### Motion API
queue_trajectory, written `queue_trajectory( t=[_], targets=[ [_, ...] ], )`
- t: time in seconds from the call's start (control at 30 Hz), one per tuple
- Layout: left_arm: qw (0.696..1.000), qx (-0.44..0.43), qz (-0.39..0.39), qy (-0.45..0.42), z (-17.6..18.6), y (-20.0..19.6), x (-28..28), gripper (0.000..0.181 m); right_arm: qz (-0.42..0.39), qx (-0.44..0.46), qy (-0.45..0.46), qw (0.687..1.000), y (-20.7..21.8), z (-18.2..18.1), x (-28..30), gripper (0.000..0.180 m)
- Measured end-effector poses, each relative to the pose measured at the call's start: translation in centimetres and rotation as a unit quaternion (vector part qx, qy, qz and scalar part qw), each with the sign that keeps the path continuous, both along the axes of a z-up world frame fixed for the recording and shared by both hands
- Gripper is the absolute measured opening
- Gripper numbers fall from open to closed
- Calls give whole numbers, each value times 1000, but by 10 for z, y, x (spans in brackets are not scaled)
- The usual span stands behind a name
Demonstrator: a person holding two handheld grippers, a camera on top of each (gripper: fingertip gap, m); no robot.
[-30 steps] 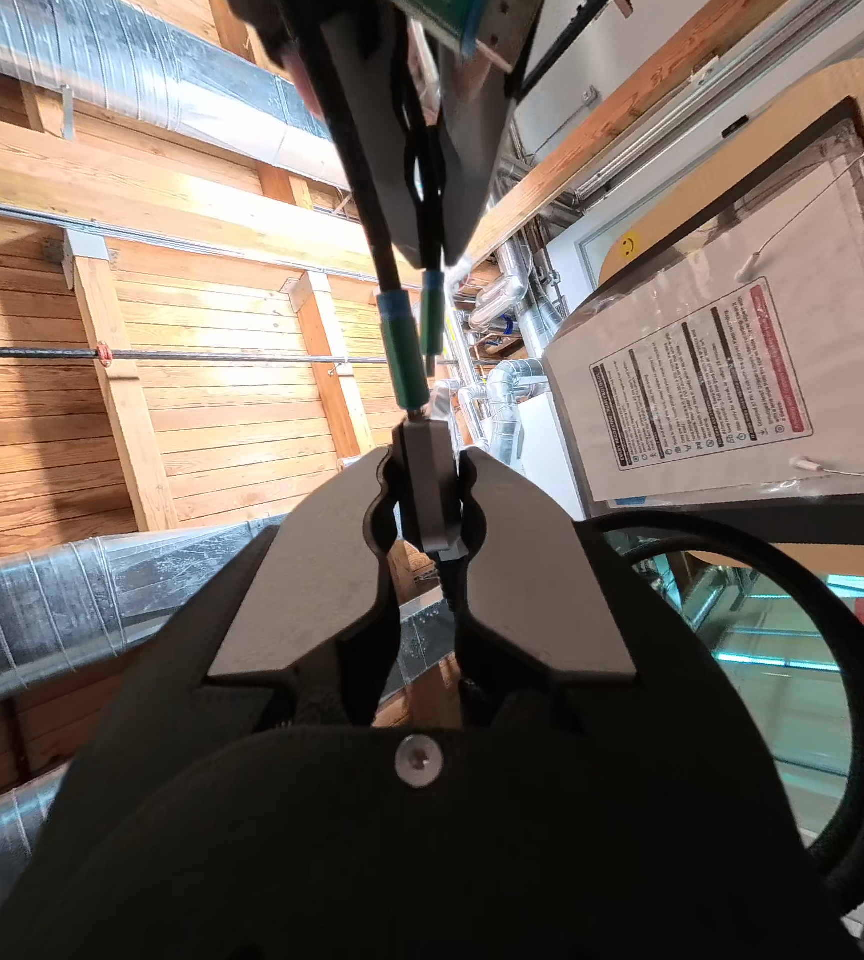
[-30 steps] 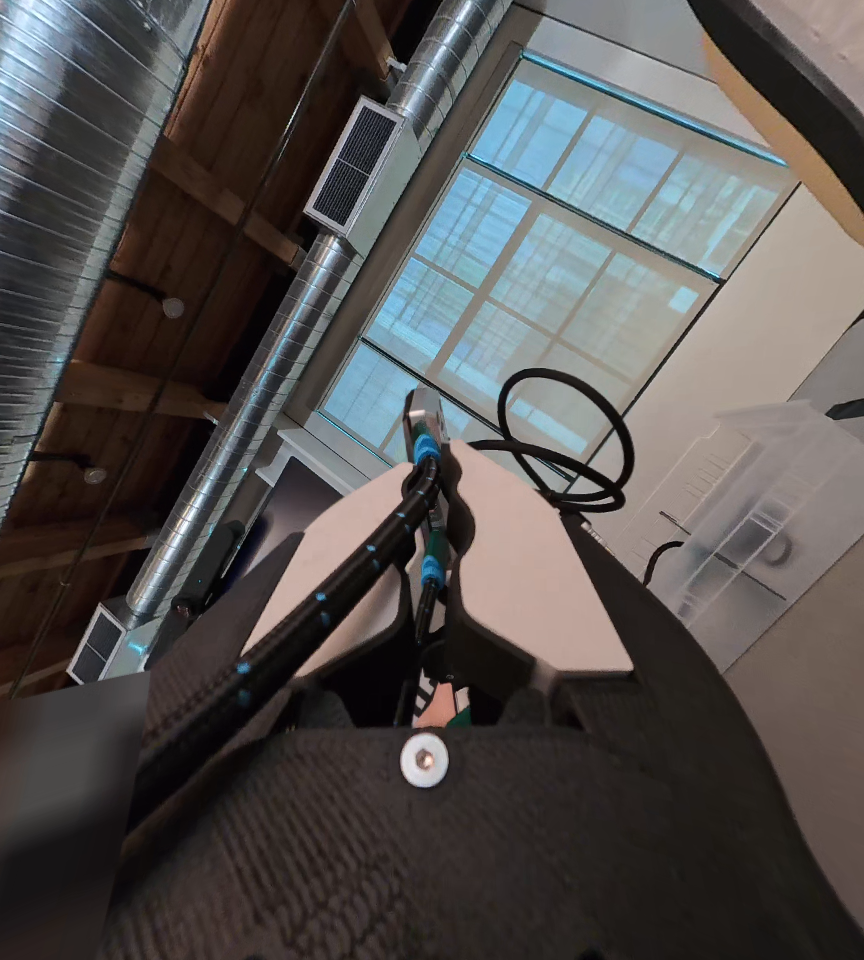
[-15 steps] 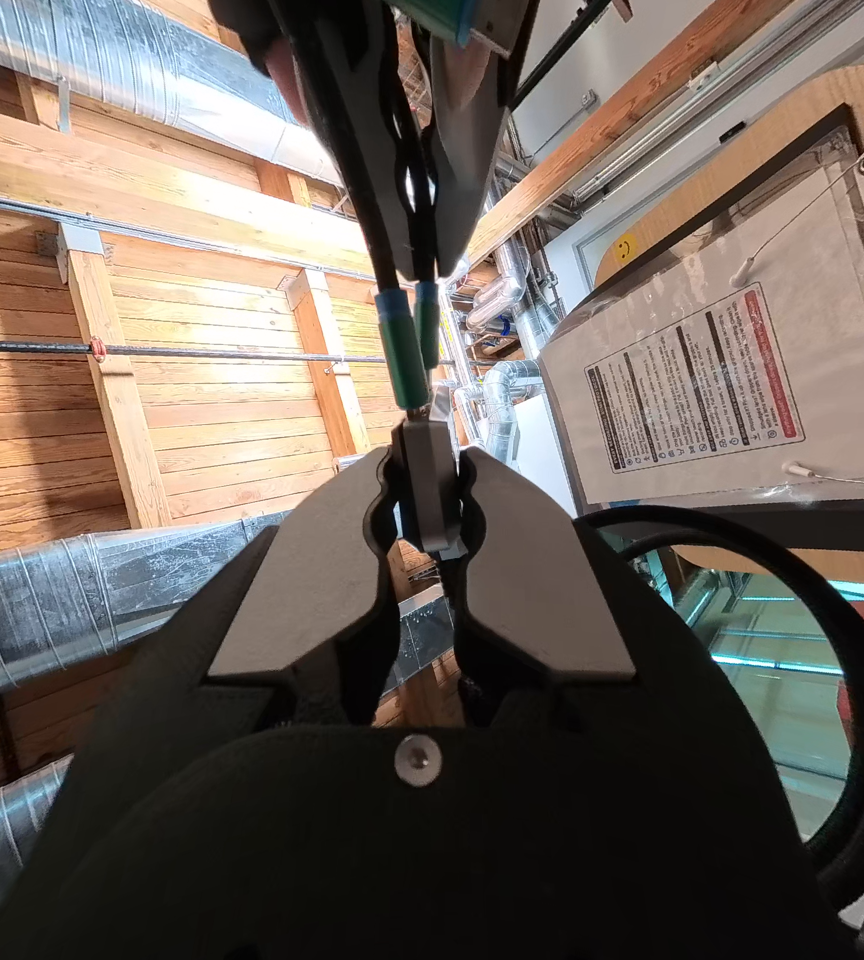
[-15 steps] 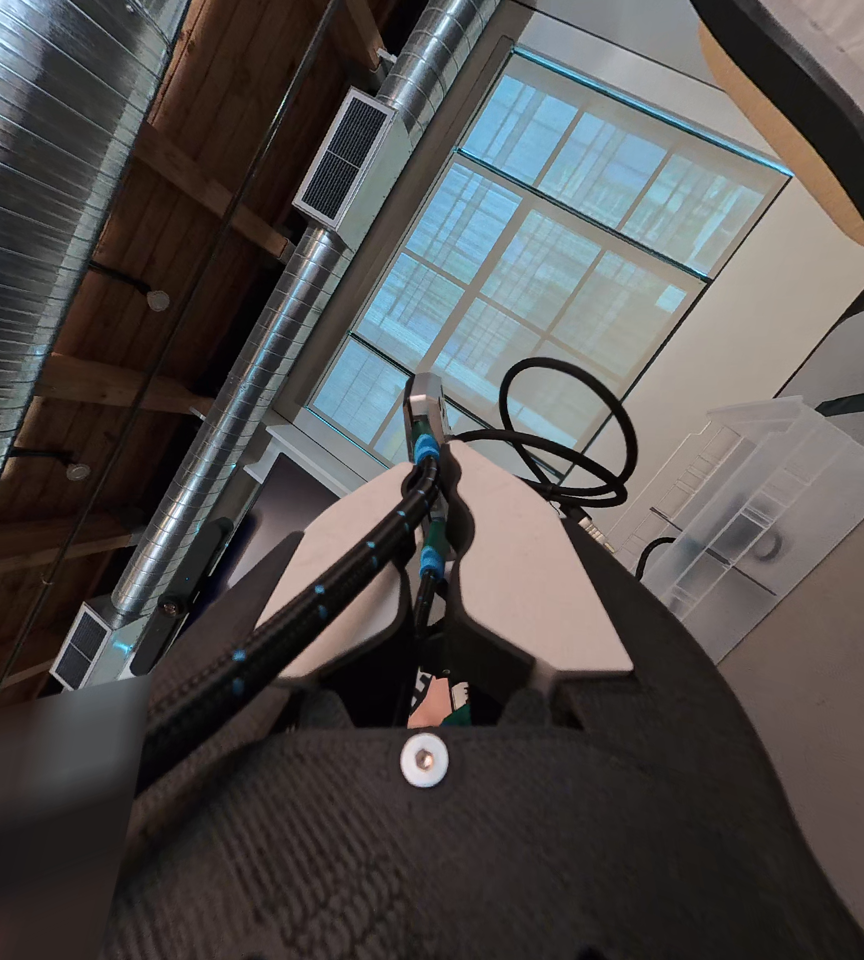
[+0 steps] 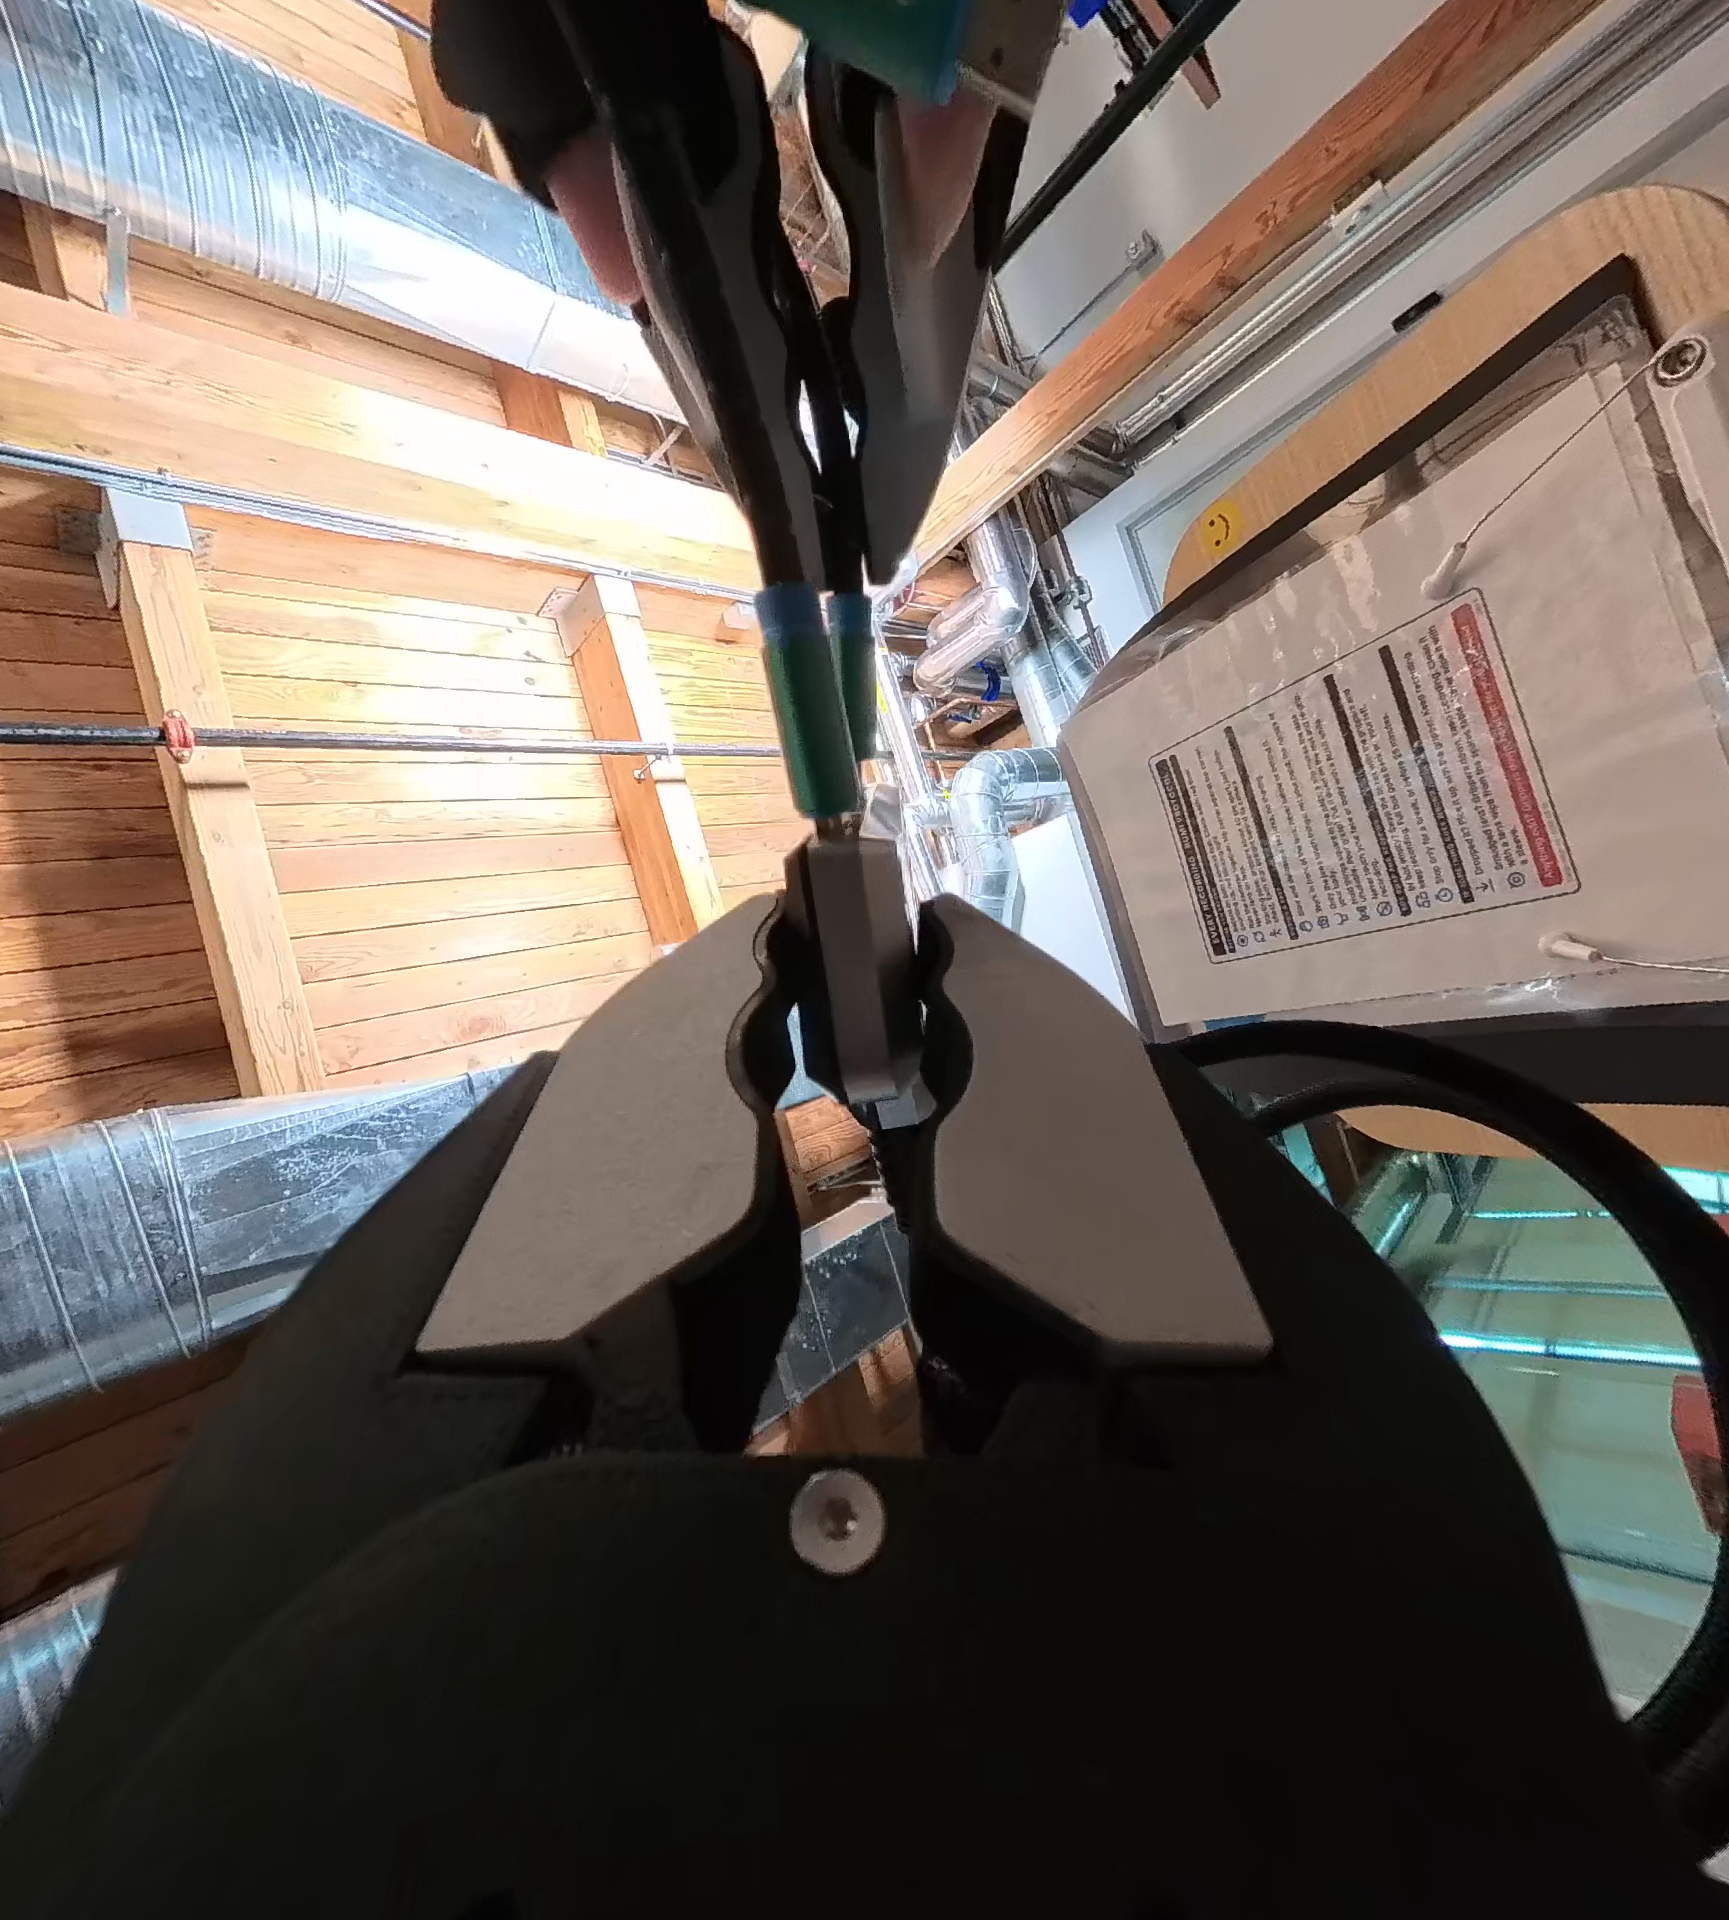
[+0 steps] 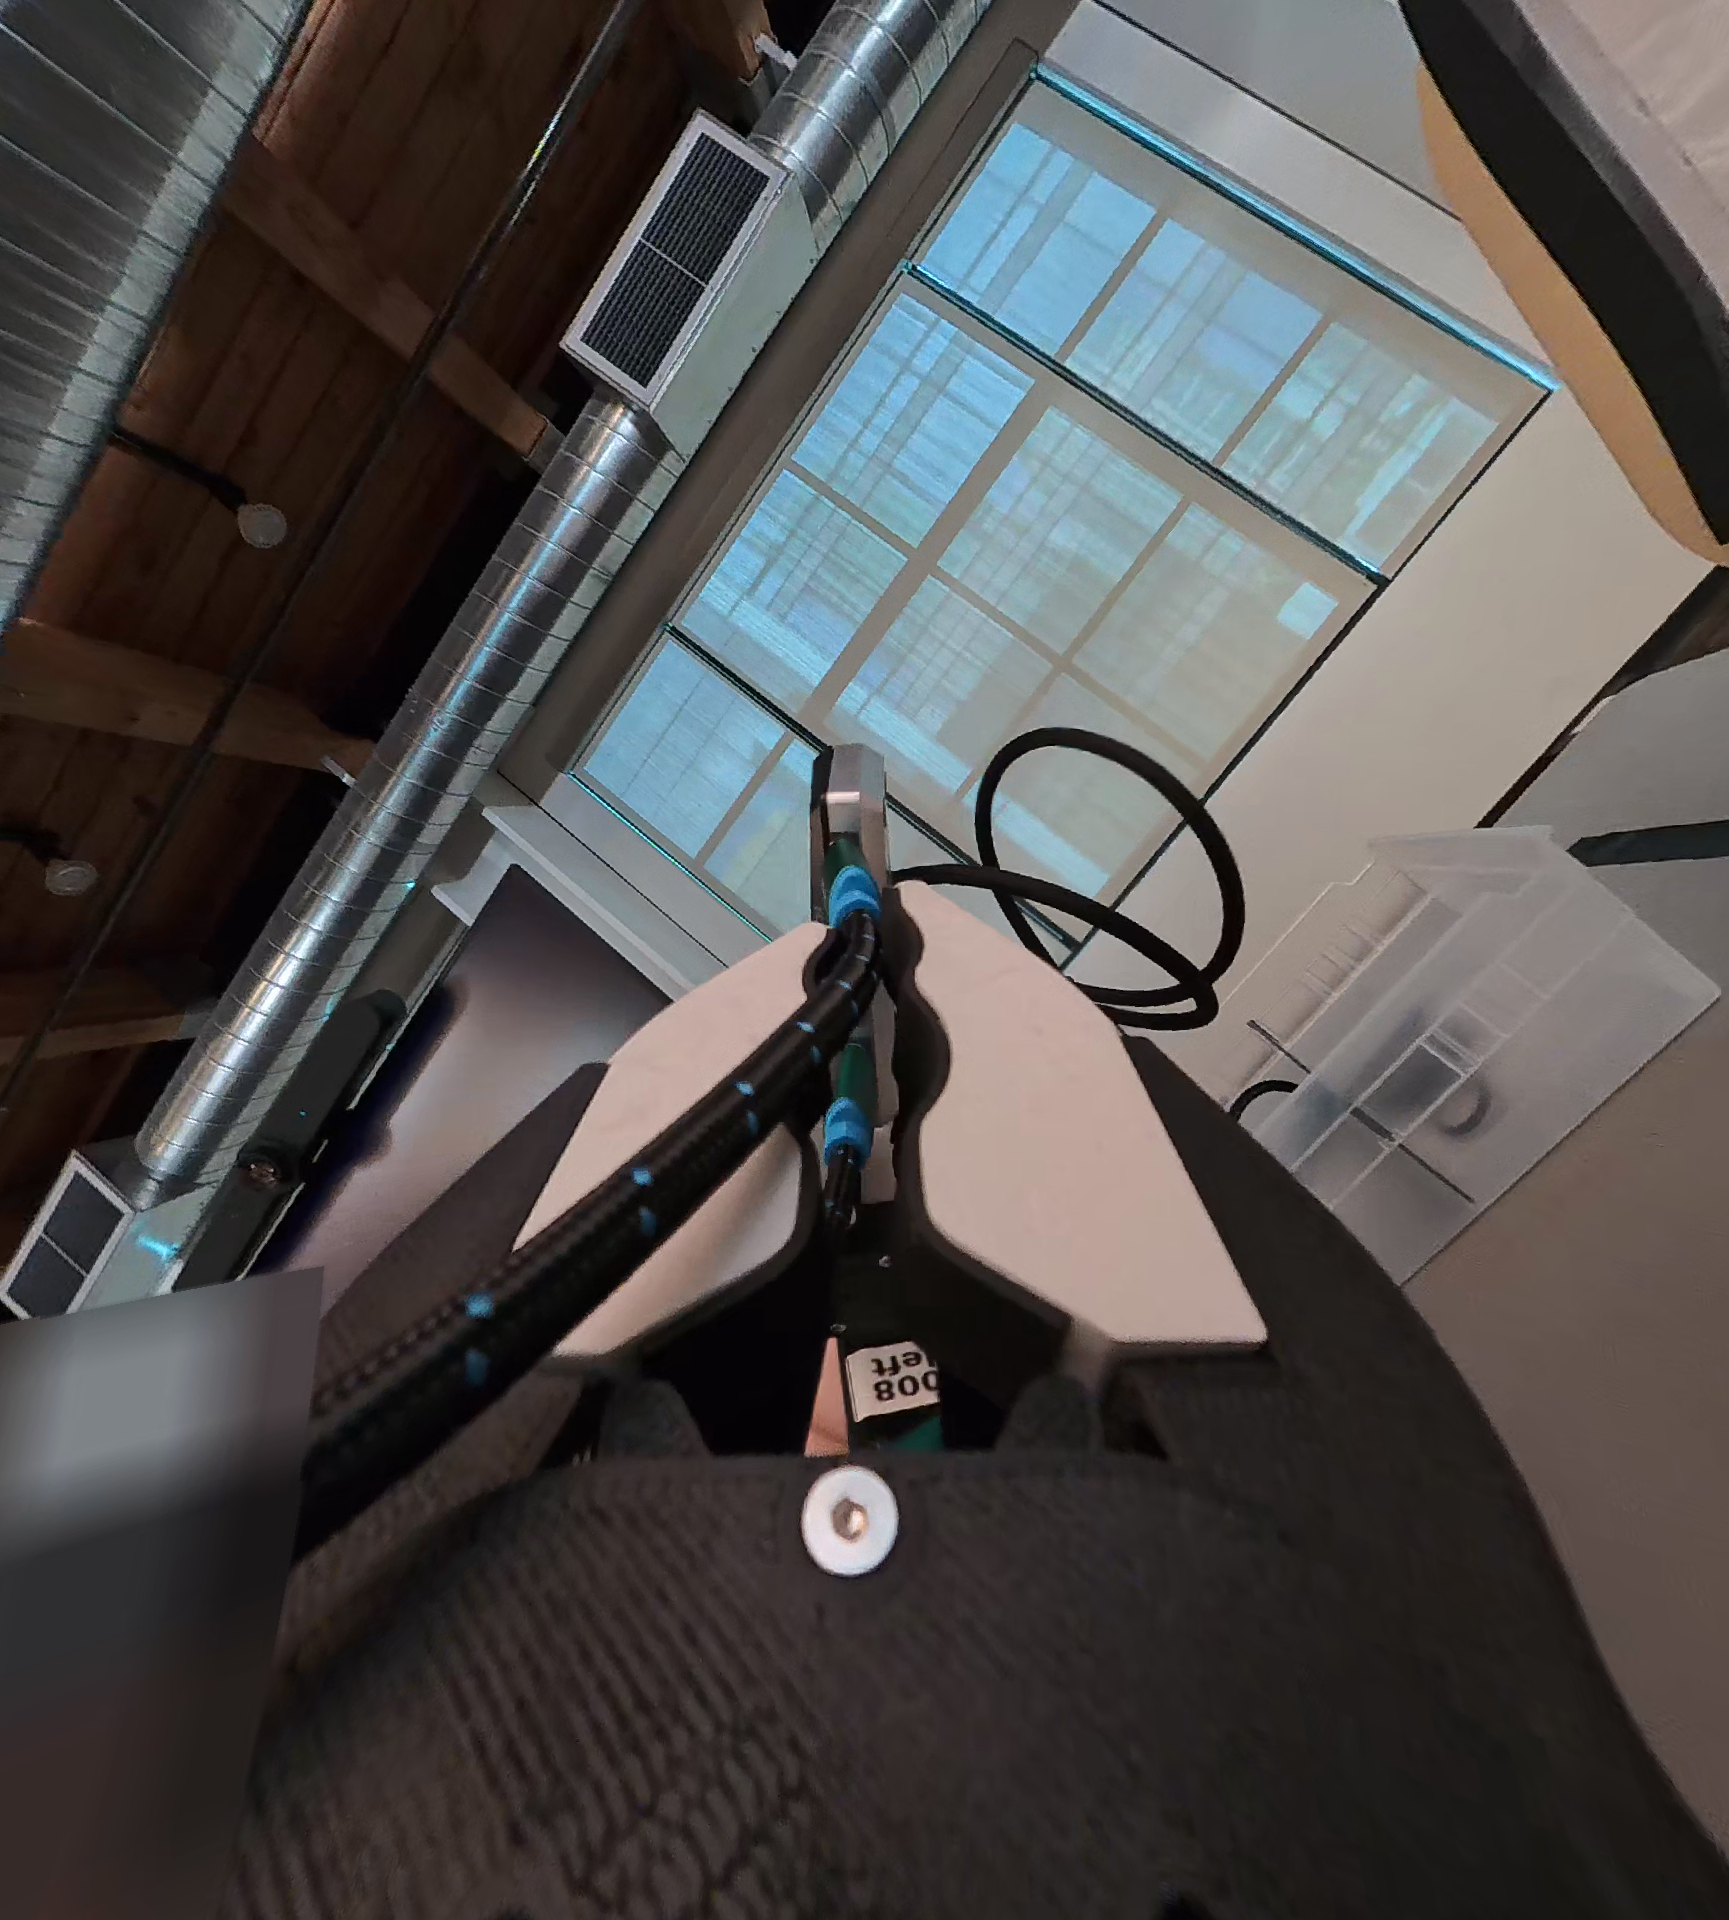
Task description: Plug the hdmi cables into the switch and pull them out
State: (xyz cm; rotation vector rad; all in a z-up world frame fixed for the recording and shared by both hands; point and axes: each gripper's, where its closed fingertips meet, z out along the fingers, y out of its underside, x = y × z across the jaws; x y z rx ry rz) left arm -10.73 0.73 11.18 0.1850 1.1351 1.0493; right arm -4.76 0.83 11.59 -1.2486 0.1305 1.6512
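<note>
My left gripper (image 5: pixel 849 935) is shut on a small grey metal switch (image 5: pixel 844 987) and points up at the ceiling. A green-sleeved hdmi plug (image 5: pixel 808 717) with a blue band sits in the switch's upper end. A second green plug (image 5: pixel 855 675) hangs close beside it; whether it is seated is hidden. My right gripper (image 5: pixel 834 561) comes down from above, shut on the cables. In the right wrist view my right gripper (image 6: pixel 881 914) grips a black braided cable (image 6: pixel 735 1101) and a green plug (image 6: pixel 855 1081), with the switch (image 6: pixel 855 805) just past its tips.
A black cable loop (image 5: pixel 1670 1299) hangs right of the left gripper and shows in the right wrist view (image 6: pixel 1224 894). A wooden-edged board with a laminated sheet (image 5: pixel 1462 779) stands to the right. Silver ducts (image 5: pixel 164 1195), a window (image 6: pixel 1047 582) and a clear plastic bin (image 6: pixel 1462 1039) lie behind.
My right gripper has come slightly lower toward the switch, and the second green plug has slid down beside the first. The left gripper still holds the switch.
</note>
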Motion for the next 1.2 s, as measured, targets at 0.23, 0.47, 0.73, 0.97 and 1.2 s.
queue_trajectory(
  t=[0.23,0.47,0.73,0.97,1.2],
  targets=[
    [998,21,4,58,4,-2,3,20,7,2,0,1000,-1,0,1,12],
    [993,41,-5,111,11,-17,4,20,34,31,-24,999,-12,10,-1,12],
    [991,44,-7,123,18,-27,6,20,88,71,32,993,-17,16,0,7],
    [997,32,14,72,33,-19,4,20,107,86,67,988,-19,18,-1,7],
    [999,13,33,22,55,-5,-2,24,110,94,50,988,-26,23,-13,7]
  ],
)
